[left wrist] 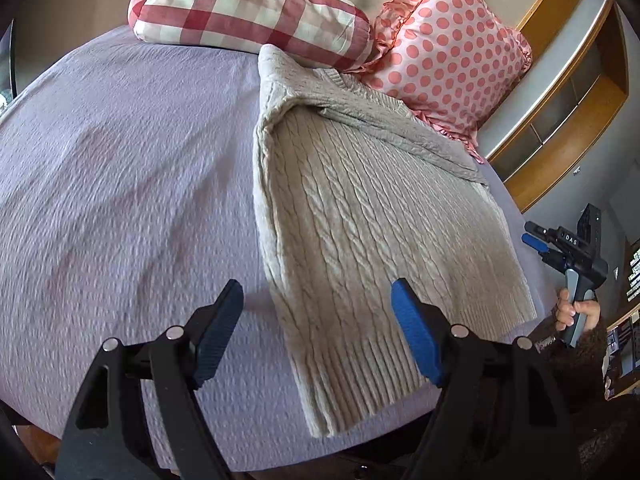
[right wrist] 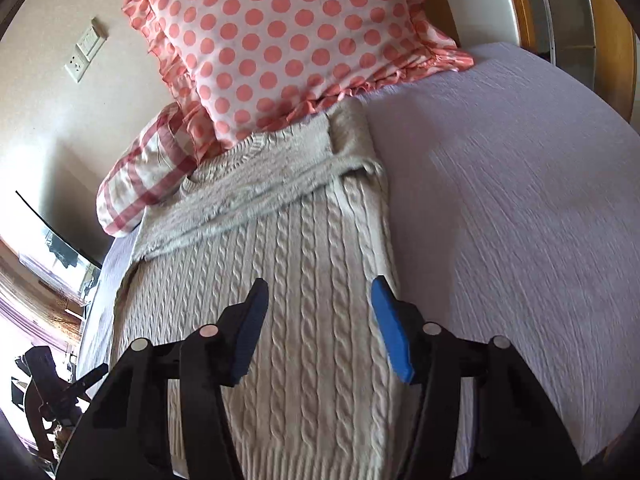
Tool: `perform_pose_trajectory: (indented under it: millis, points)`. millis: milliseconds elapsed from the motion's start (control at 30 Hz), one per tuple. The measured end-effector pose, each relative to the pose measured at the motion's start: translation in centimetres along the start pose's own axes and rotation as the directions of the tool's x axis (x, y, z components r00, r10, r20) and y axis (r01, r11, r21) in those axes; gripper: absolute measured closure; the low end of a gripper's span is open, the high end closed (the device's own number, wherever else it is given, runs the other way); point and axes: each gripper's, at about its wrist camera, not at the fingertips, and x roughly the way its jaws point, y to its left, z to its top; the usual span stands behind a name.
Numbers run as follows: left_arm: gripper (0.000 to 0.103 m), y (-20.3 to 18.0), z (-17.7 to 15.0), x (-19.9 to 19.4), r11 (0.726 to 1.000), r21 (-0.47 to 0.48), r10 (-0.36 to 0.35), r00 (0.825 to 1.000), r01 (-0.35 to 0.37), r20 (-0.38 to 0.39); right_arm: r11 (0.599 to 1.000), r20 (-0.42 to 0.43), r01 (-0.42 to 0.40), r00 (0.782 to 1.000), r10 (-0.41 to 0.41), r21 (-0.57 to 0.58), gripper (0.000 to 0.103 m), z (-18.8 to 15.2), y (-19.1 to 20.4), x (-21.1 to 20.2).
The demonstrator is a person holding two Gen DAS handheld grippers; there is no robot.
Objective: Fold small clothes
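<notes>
Left gripper (left wrist: 316,304) hangs above the near edge of the bed (left wrist: 120,184), jaws spread wide with nothing between them; its right pad sits over the sweater's ribbed hem, its left pad over bare lilac cover. Right gripper (right wrist: 318,308) hovers over the lower body of the sweater (right wrist: 304,280), jaws likewise spread and empty; contact with the knit cannot be told from this angle. In the left wrist view the right gripper also shows off the bed's right edge, the person's hand (left wrist: 570,312) wrapped round its grey handle, blue fingers pointing toward the sweater. The beige cable-knit sweater lies lengthwise on the bed — hem toward the near edge, collar end at the head against the pillows; both sides are folded in, and a sleeve lies diagonally across the chest. The hem is cut off by the gripper bodies in the right wrist view. Polka-dot pillow (right wrist: 288,40) stands at the head edge, touching the sweater's top; checked pillow (left wrist: 248,8) lies just beside it. Wall switch plate (right wrist: 86,50) above the checked pillow. Wooden shelving (left wrist: 568,92) beyond the bed's right side — its contents too small to make out.
</notes>
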Motion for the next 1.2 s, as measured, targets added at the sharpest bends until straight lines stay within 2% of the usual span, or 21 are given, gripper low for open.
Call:
perform_pose_trajectory:
  millis: [133,267,300,333,367,400,433,467,633,800,933,1033,1200]
  points:
    - [0.029,-0.9,-1.8,-0.7,1.000,0.016,-0.019,1.000,0.019,0.006,0.999,-0.026,-0.017,1.000,0.018,0.033,0.058,-4.0,-1.6,-1.0]
    - [0.033,-2.1,-3.2,-0.9,0.999,0.052,0.000,1.000,-0.001,0.009,0.999,-0.010,-0.036,0.999,0.036,-0.011,0.063,-6.7,-1.2,-1.6]
    - [0.038,-2.3,-3.5,-1.0,0.998,0.060,0.009,1.000,-0.010,0.012,0.999,-0.018,-0.052,0.998,0.052,-0.014,0.070,-7.3,-1.0,-1.8]
    - [0.041,-2.6,-3.8,-1.0,0.998,0.066,0.023,1.000,-0.024,0.013,0.997,-0.036,-0.080,0.996,0.079,-0.017,0.084,-7.9,-0.9,-1.7]
    - [0.052,-2.8,-4.0,-1.0,0.997,0.071,0.038,0.999,-0.038,0.014,0.995,-0.037,-0.093,0.995,0.092,-0.024,0.090,-8.4,-0.8,-1.7]
    - [0.072,-2.8,-4.1,-0.9,0.997,0.067,0.040,0.999,-0.041,0.010,0.994,-0.032,-0.109,0.994,0.108,-0.032,0.093,-8.9,-0.7,-1.9]
    - [0.087,-2.5,-4.2,-0.7,0.999,0.049,0.017,1.000,-0.016,-0.007,0.991,-0.029,-0.127,0.992,0.126,-0.030,0.094,-9.1,-0.7,-2.1]
    - [0.093,-2.2,-4.1,-0.5,1.000,0.023,-0.018,0.999,0.019,-0.027,0.989,-0.010,-0.146,0.989,0.146,-0.019,0.094,-9.0,-0.7,-2.6]
    - [0.093,-1.6,-2.3,-0.7,0.994,-0.013,-0.110,0.994,0.110,-0.007,0.954,0.155,-0.297,0.945,0.289,0.034,0.095,-5.3,-0.7,-5.6]
    - [0.094,0.2,3.6,-2.4,0.979,-0.089,-0.173,0.978,0.184,0.114,0.909,0.270,-0.416,0.879,0.394,0.029,0.095,0.5,0.5,-6.1]
    - [0.094,1.4,11.5,-0.5,0.987,-0.108,-0.101,0.978,0.122,0.180,0.904,0.304,-0.426,0.867,0.395,0.040,0.095,7.5,1.7,-2.9]
    - [0.094,2.2,18.1,3.3,0.989,-0.135,-0.036,0.983,0.061,0.178,0.900,0.303,-0.419,0.879,0.369,0.121,0.095,12.9,1.6,2.0]
    - [0.094,3.6,25.8,10.9,0.982,-0.178,0.082,0.990,-0.060,0.118,0.922,0.236,-0.287,0.945,0.228,0.260,0.095,18.5,0.4,11.1]
